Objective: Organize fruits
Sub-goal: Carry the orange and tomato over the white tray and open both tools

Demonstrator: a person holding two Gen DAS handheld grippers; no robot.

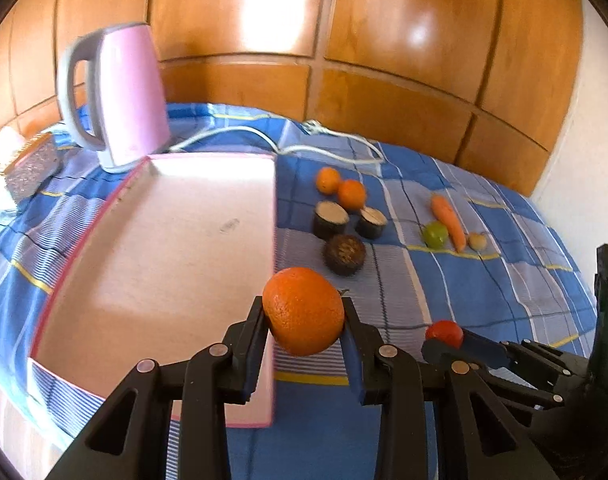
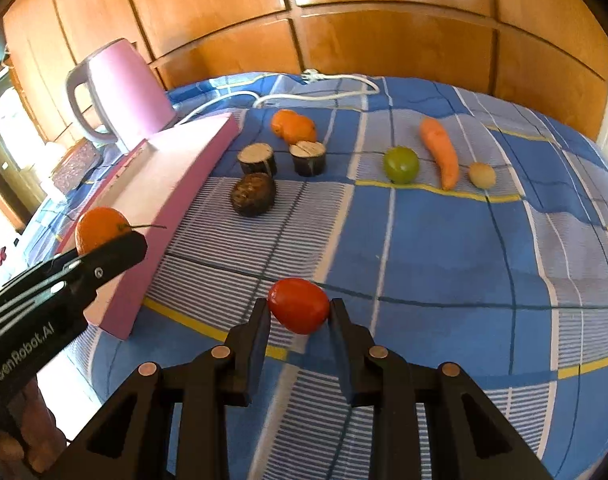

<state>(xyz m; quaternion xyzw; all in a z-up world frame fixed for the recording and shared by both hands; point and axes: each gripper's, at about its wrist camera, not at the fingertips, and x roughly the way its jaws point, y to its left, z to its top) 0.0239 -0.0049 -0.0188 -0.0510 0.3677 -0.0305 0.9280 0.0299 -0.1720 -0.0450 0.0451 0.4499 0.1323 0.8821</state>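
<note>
My left gripper (image 1: pixel 304 312) is shut on an orange (image 1: pixel 304 310), held in the air over the right edge of the pink tray (image 1: pixel 164 248). My right gripper (image 2: pixel 300 308) is shut on a small red tomato (image 2: pixel 299 305), lifted above the blue checked cloth (image 2: pixel 443 260). In the right wrist view the left gripper (image 2: pixel 116 248) with its orange (image 2: pixel 100 228) hovers by the pink tray (image 2: pixel 172 196). In the left wrist view the right gripper (image 1: pixel 443 340) and tomato (image 1: pixel 444 332) show at lower right.
On the cloth lie two oranges (image 2: pixel 294 126), two cut dark pieces (image 2: pixel 258 158), a dark round fruit (image 2: pixel 252 194), a green fruit (image 2: pixel 401 164), a carrot (image 2: pixel 439 150) and a small yellowish fruit (image 2: pixel 482 175). A pink kettle (image 1: pixel 116 96) with a white cord (image 1: pixel 327 148) stands behind the tray.
</note>
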